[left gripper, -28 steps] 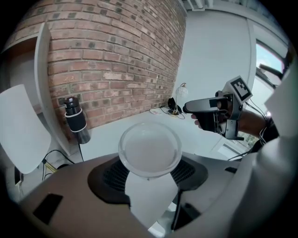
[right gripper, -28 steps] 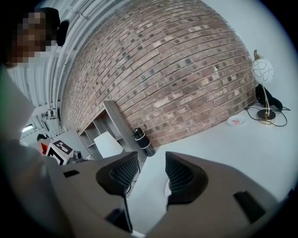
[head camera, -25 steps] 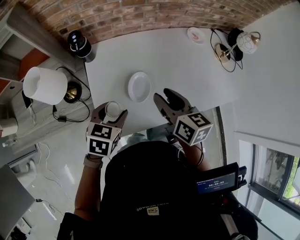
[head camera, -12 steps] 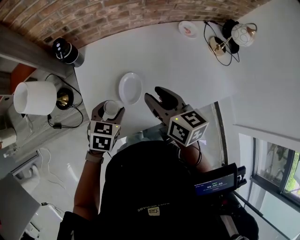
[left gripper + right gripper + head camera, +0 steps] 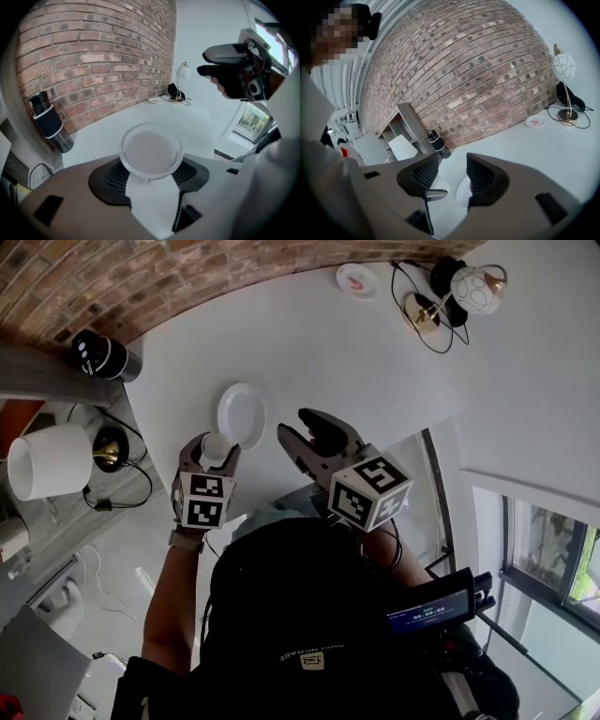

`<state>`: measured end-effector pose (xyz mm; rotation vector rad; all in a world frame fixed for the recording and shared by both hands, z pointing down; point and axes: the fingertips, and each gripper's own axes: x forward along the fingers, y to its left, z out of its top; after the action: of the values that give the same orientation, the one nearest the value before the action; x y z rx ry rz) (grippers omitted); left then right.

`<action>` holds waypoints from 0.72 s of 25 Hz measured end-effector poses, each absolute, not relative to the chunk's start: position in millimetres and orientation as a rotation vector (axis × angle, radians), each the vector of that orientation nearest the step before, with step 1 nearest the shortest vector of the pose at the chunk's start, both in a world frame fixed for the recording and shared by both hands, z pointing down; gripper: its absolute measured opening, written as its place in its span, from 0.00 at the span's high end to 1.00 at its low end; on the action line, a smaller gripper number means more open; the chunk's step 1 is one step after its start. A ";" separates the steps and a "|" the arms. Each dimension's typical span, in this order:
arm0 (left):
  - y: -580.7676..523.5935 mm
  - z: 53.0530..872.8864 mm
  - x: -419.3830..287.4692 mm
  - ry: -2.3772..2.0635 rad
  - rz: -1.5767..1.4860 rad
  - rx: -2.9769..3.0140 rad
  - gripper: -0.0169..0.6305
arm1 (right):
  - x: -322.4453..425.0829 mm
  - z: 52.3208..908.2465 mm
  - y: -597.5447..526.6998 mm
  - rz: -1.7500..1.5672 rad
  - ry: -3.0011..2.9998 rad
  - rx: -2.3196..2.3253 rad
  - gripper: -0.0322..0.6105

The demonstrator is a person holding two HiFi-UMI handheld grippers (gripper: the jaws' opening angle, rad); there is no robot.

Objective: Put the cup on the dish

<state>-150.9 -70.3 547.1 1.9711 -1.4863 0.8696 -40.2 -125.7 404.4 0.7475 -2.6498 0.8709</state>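
A small white cup (image 5: 217,445) sits between the jaws of my left gripper (image 5: 214,452), which is shut on it. The left gripper view looks down into the cup (image 5: 151,151), whose walls the dark pads hold on both sides. The white dish (image 5: 241,415) lies on the white table just beyond and to the right of the cup, not touching it. My right gripper (image 5: 298,426) hovers to the right of the dish, open and empty. Between its jaws, the right gripper view shows part of the dish (image 5: 462,192).
A black flask (image 5: 103,355) stands at the table's far left edge by the brick wall. A white lampshade (image 5: 47,460) is on a shelf to the left. A small plate with something red (image 5: 357,279) and a globe lamp (image 5: 469,287) with cables are at the far end.
My left gripper has carried the cup lower and closer to the dish. The right gripper has hardly shifted and stays open.
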 end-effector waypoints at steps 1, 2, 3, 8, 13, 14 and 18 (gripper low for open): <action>-73.2 550.4 -150.3 -1.487 0.872 1.971 0.57 | -39.8 405.3 -126.8 0.869 -2.647 0.747 0.66; -76.0 553.6 -149.5 -1.486 0.877 1.970 0.57 | -39.0 405.8 -128.1 0.866 -2.645 0.746 0.66; -78.9 556.9 -148.2 -1.484 0.885 1.973 0.57 | -37.9 406.1 -129.6 0.863 -2.645 0.747 0.66; -91.0 576.0 -139.7 -1.458 0.930 2.001 0.57 | -31.7 407.9 -137.4 0.855 -2.632 0.763 0.66; -95.3 597.1 -133.3 -1.418 1.000 2.013 0.57 | -24.1 412.5 -144.0 0.865 -2.609 0.794 0.66; -95.3 601.2 -133.0 -1.411 1.014 2.016 0.57 | -23.4 413.4 -144.8 0.866 -2.606 0.797 0.66; -96.6 614.5 -130.4 -1.386 1.050 2.028 0.57 | -18.7 415.7 -148.5 0.867 -2.594 0.818 0.66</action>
<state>-130.4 -96.6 614.5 2.0280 -1.3864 1.0499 -18.7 -148.5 415.7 0.8183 -2.5945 0.8665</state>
